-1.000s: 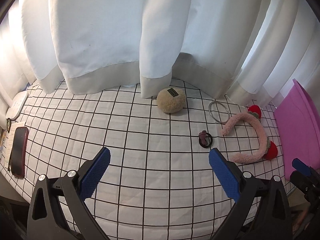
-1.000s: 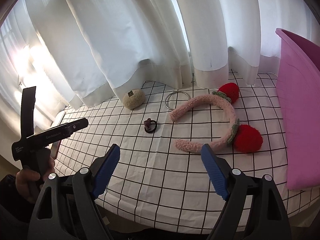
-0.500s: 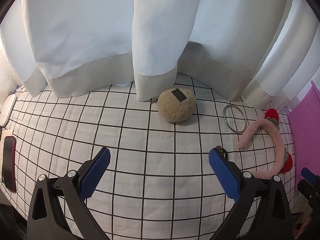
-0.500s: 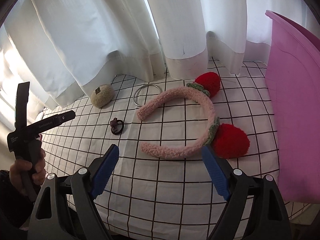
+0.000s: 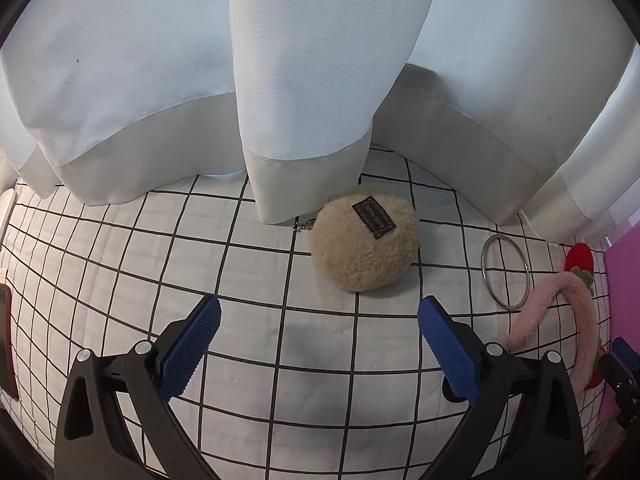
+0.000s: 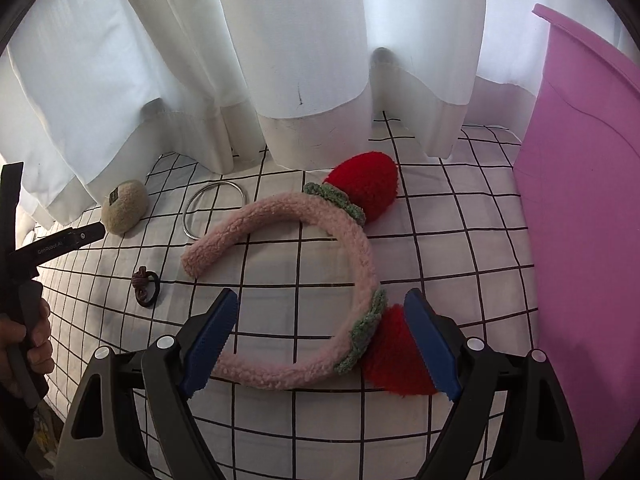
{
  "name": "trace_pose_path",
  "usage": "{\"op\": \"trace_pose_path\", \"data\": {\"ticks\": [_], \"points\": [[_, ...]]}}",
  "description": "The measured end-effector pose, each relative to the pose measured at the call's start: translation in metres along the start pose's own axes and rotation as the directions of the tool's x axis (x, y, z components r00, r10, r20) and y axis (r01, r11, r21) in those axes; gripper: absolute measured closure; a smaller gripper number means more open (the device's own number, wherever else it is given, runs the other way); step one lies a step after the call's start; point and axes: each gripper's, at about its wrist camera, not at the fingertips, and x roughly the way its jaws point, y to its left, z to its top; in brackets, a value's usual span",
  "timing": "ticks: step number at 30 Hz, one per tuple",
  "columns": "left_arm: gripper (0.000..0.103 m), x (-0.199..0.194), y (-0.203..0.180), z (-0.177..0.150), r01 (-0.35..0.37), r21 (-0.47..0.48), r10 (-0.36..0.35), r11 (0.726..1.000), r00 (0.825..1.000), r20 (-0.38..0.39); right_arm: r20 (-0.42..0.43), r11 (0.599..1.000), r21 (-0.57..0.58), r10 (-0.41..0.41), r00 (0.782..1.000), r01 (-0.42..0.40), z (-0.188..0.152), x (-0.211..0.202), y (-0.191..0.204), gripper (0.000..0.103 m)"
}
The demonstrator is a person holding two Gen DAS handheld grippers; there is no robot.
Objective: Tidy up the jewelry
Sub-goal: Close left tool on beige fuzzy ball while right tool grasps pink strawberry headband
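A beige fluffy pom-pom [image 5: 365,242] with a dark label lies on the checked cloth just ahead of my open, empty left gripper [image 5: 318,330]. A silver bangle [image 5: 505,271] lies to its right. In the right wrist view a pink fuzzy headband [image 6: 320,280] with two red strawberry puffs [image 6: 366,184] lies flat; my open right gripper [image 6: 320,332] straddles its near curve, jaws apart on either side. A dark hair tie [image 6: 146,286] lies to the left, with the bangle [image 6: 214,210] and pom-pom [image 6: 124,206] farther back.
A pink bin [image 6: 584,220] stands at the right edge of the bed. White curtains [image 5: 300,80] hang down onto the cloth at the back. A dark phone [image 5: 5,336] lies at the far left edge. The left gripper's body [image 6: 52,244] shows at left.
Both grippers moved forward: the left closed in on the pom-pom, the right came down over the headband's near curve. Both stayed open.
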Motion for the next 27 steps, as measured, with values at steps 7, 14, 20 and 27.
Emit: {"op": "trace_pose_path", "data": {"ticks": [7,14,20,27], "points": [[0.006,0.021,-0.009,0.006,-0.013,0.004,0.013,1.000,1.000,-0.005,-0.040,0.999,-0.007,-0.047,0.998,0.047,0.008,0.028,-0.006,0.022],[0.006,0.040,-0.021,0.017,-0.028,0.005,0.029,1.000,1.000,-0.010,-0.073,0.996,-0.029,-0.085,0.994,0.083,0.014,0.046,-0.007,0.022],[0.006,0.052,-0.026,0.023,-0.033,0.000,0.033,0.999,0.999,-0.024,-0.100,0.996,-0.047,-0.083,0.992,0.078,0.012,0.057,-0.006,0.022],[0.006,0.062,-0.031,0.030,-0.040,0.008,0.040,0.999,0.999,-0.025,-0.103,0.994,-0.059,-0.092,0.990,0.086,0.009,0.063,-0.003,0.022]]}}
